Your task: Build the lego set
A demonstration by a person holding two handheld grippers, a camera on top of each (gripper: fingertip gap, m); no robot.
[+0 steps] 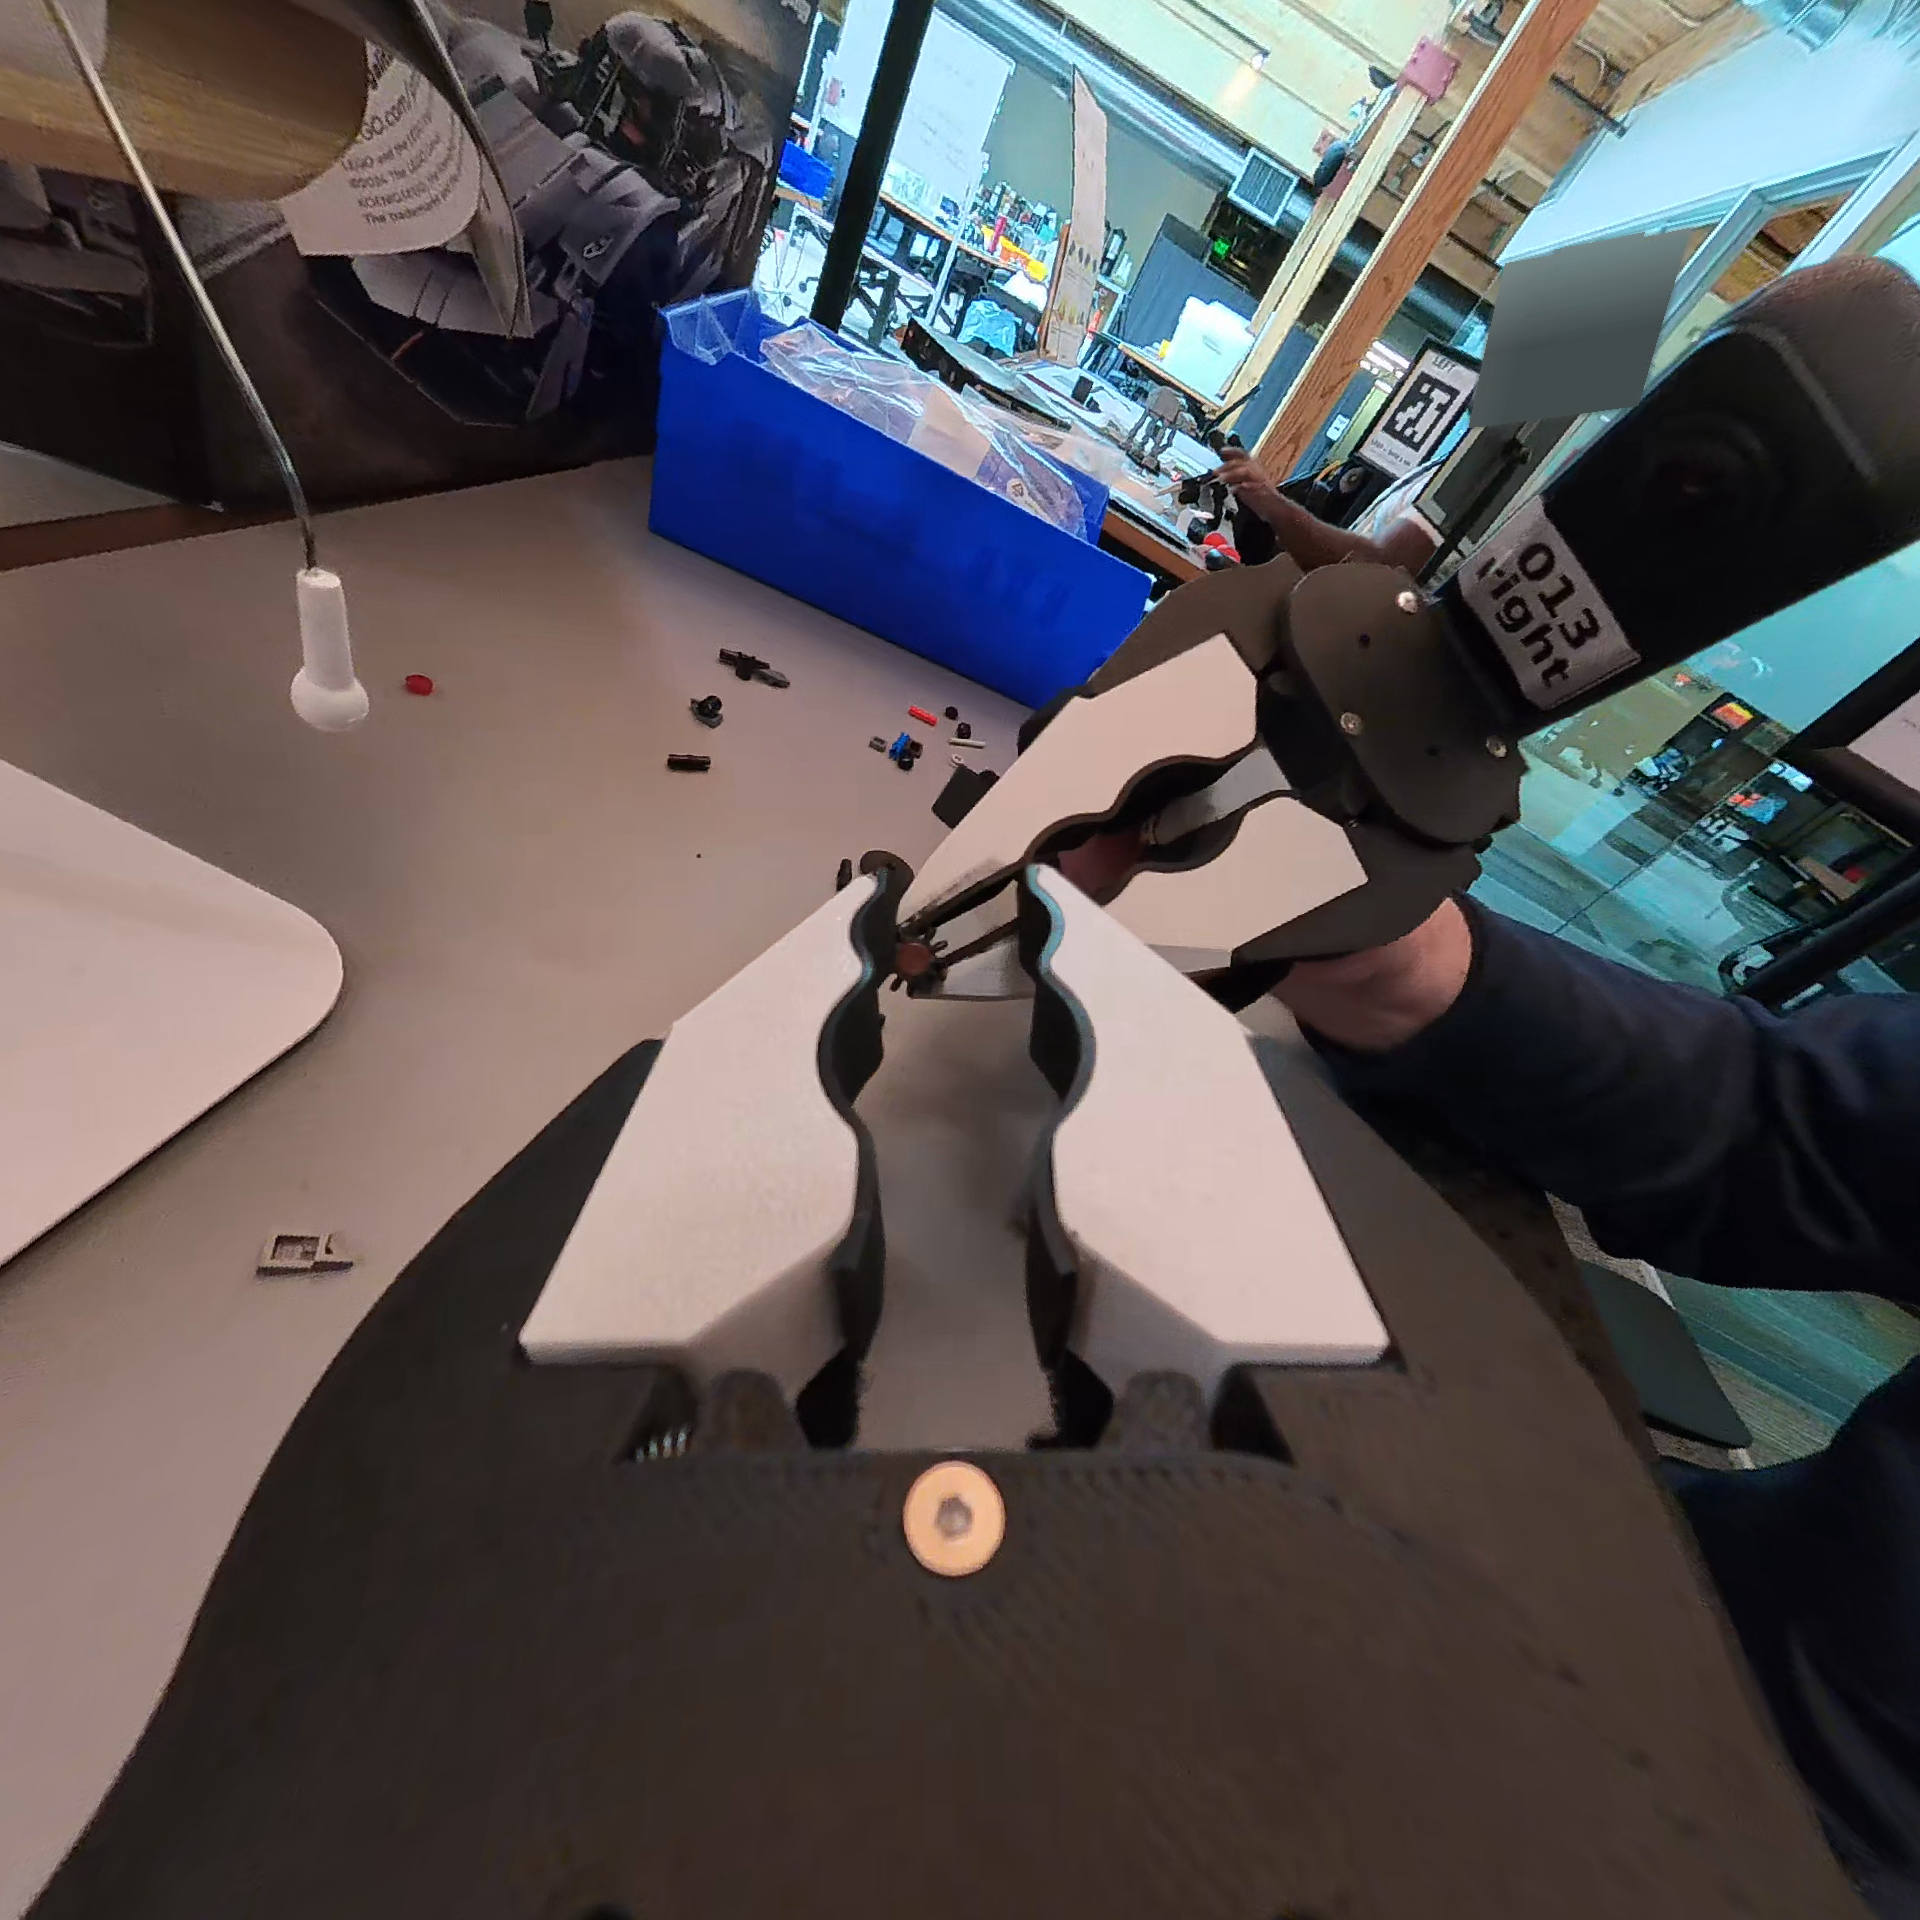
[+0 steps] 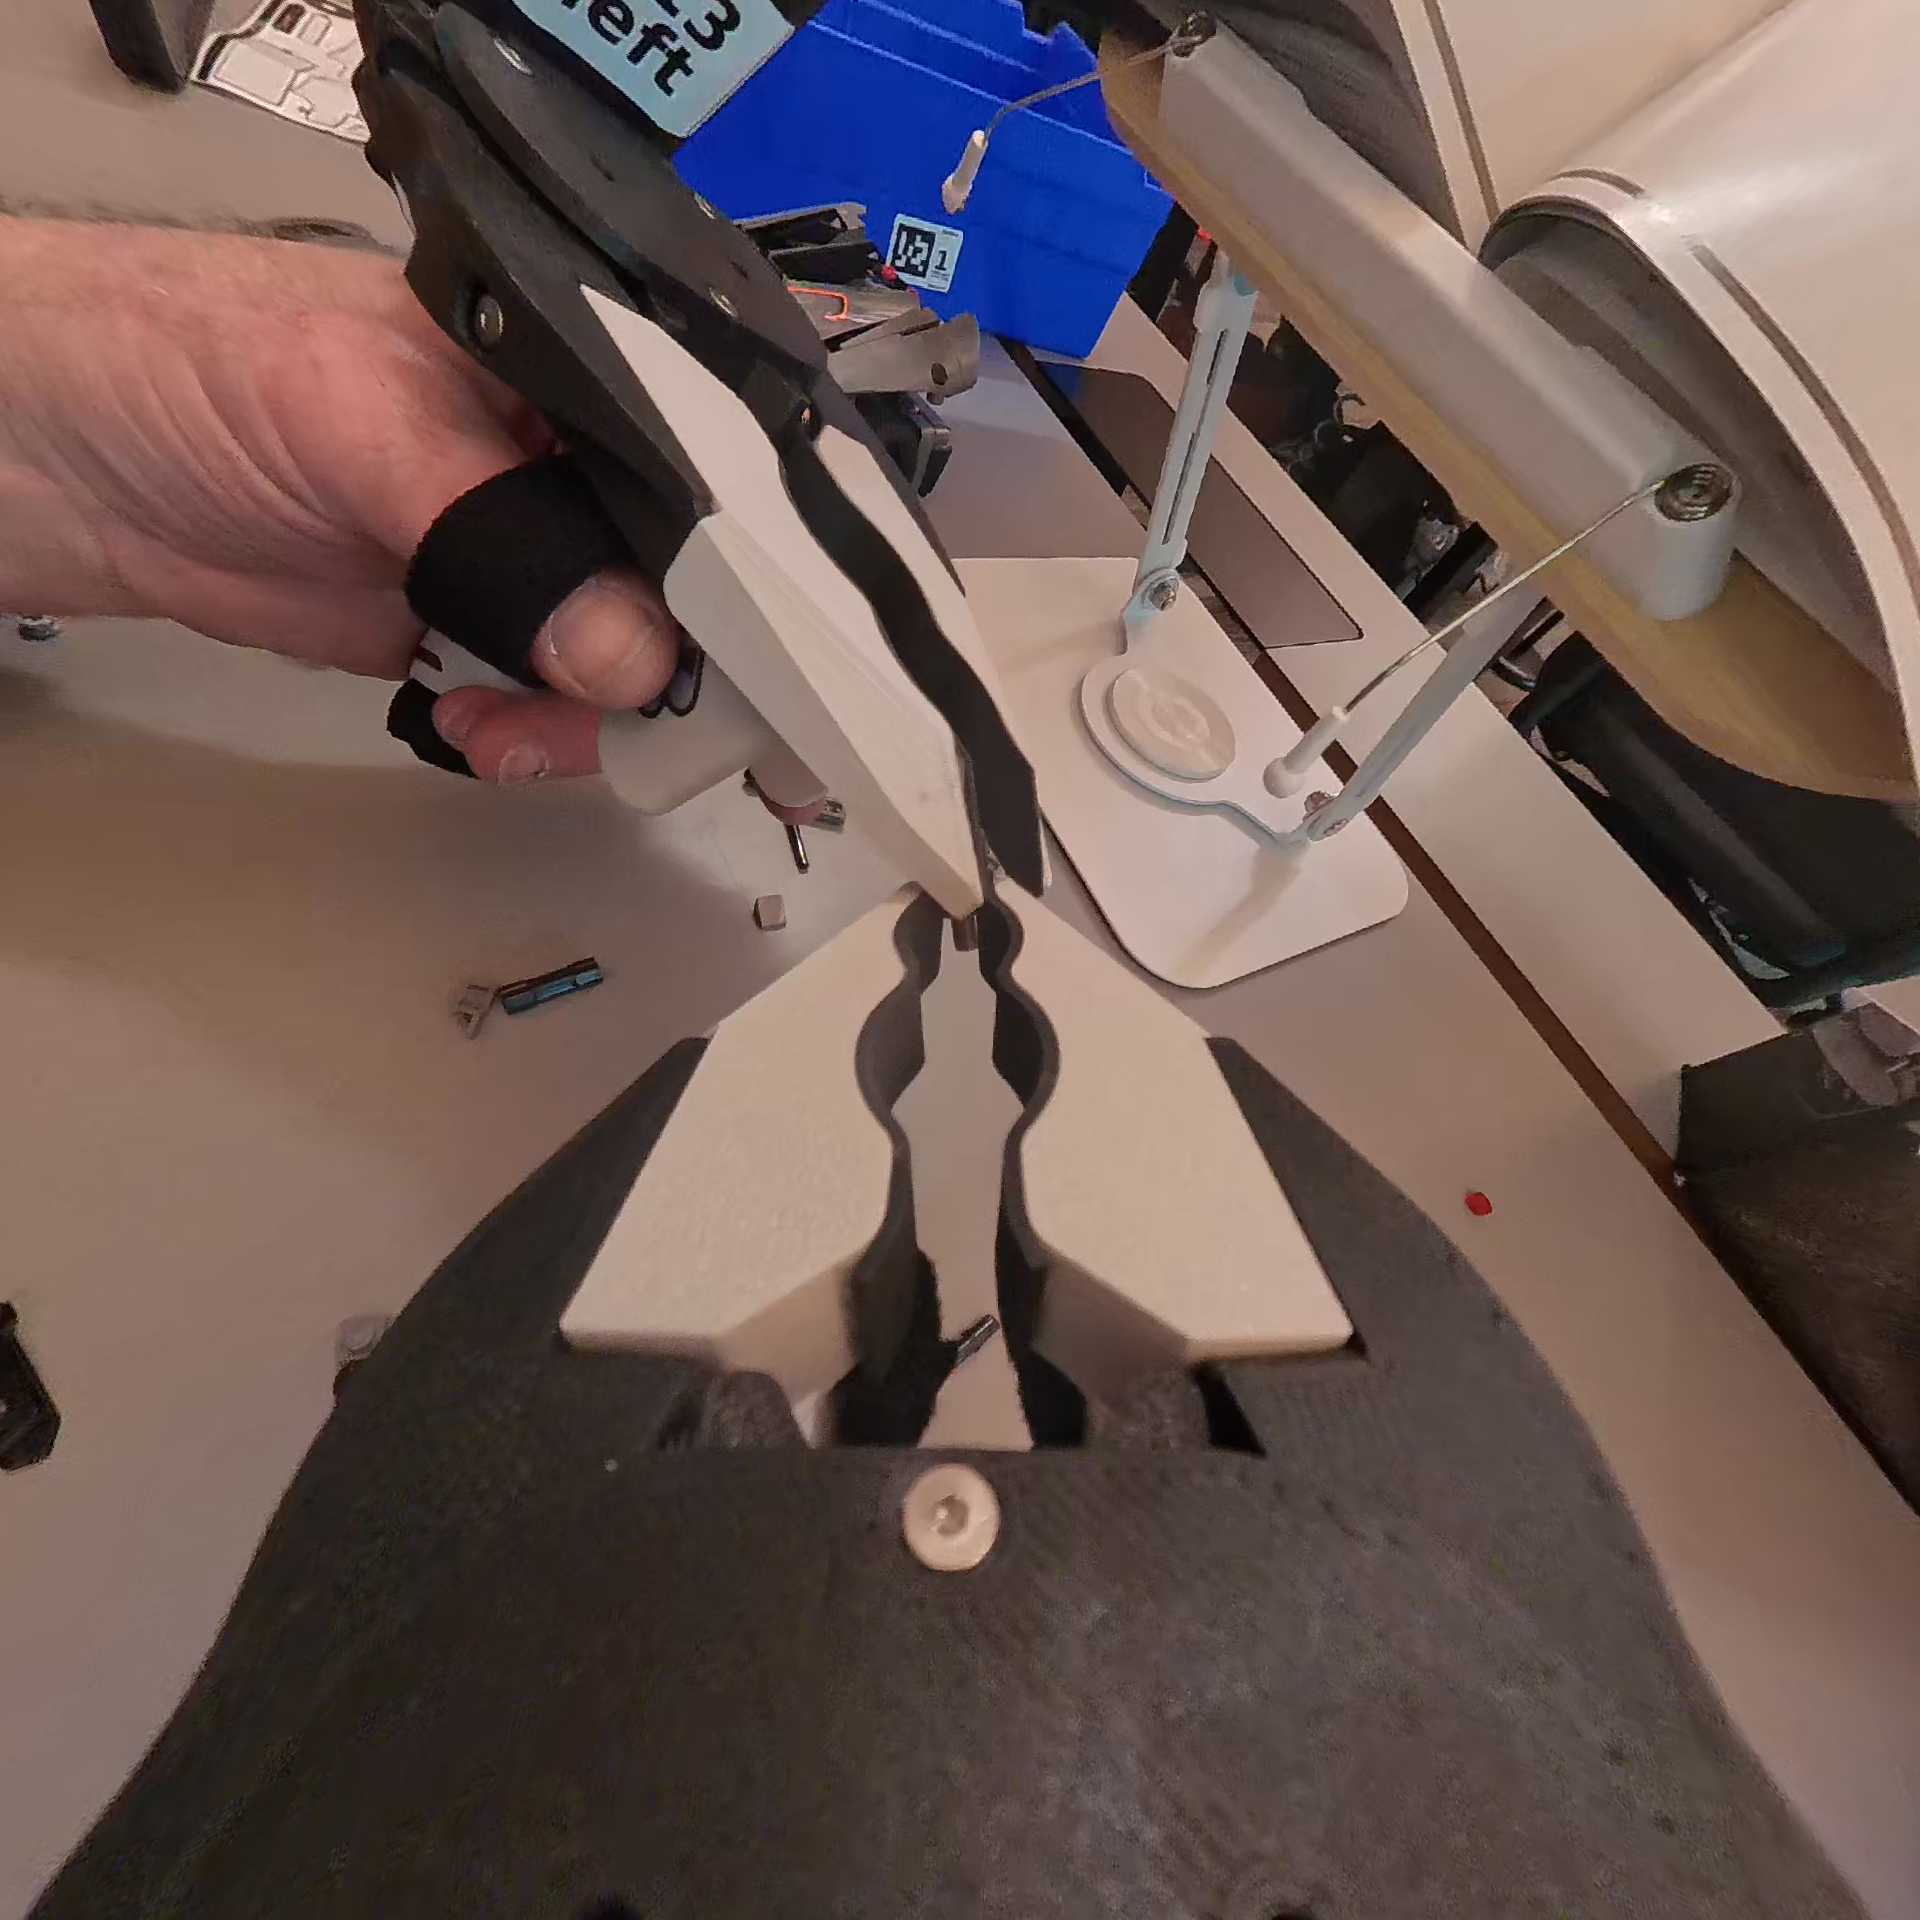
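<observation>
Pale grey table in an open workshop with glass walls. Beyond the fingers, blue bin holding clear bags; left, white stand base. Scattered ahead: about ten small lego bits, one red stud, one grey piece left. Left gripper fingers apart in its own view. Right gripper fingers nearly together on a small dark part, tip to tip with the left.
</observation>
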